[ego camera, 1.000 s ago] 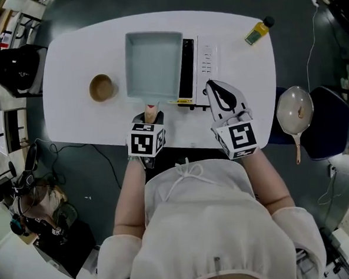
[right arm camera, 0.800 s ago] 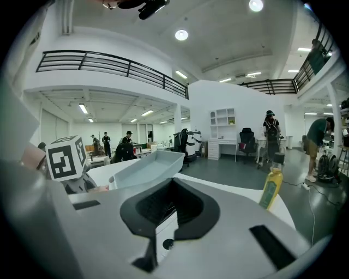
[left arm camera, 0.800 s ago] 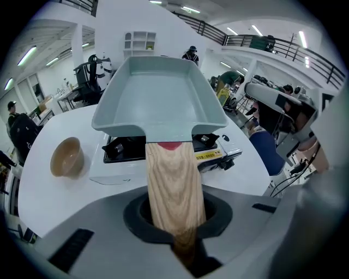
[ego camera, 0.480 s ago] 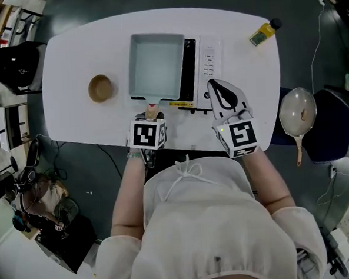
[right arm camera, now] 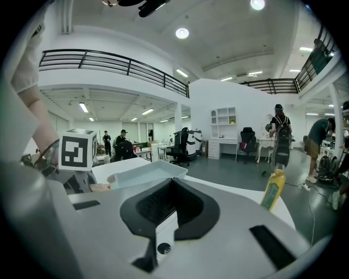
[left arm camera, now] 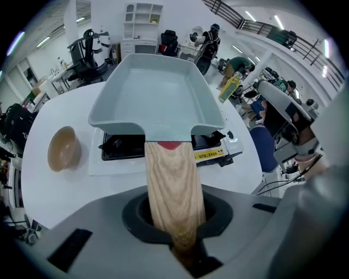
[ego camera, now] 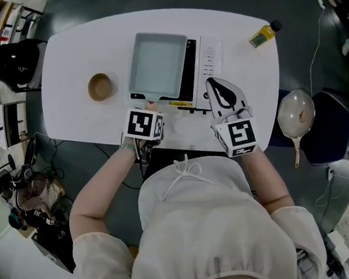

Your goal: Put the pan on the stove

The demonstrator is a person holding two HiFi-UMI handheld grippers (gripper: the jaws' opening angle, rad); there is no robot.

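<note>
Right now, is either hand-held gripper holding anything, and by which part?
The left hand-held gripper grips the pan by its wooden handle. The right hand-held gripper holds nothing.

I reckon I'm in an open-plan lab office: desks (right arm camera: pixel 224 145), office chairs (right arm camera: pixel 248 138) and shelves (right arm camera: pixel 224 115) toward one o'clock, with a railed mezzanine (right arm camera: pixel 109 61) overhead at eleven o'clock.

The pan (ego camera: pixel 157 63) is pale grey-blue with a light wood-grain handle (left arm camera: pixel 173 185) and a red patch at its joint, the stove (ego camera: pixel 209 57) white with a black top, the bowl (ego camera: pixel 100 86) tan, the bottle (ego camera: pixel 261 35) yellow, the table (ego camera: pixel 75 53) white.
</note>
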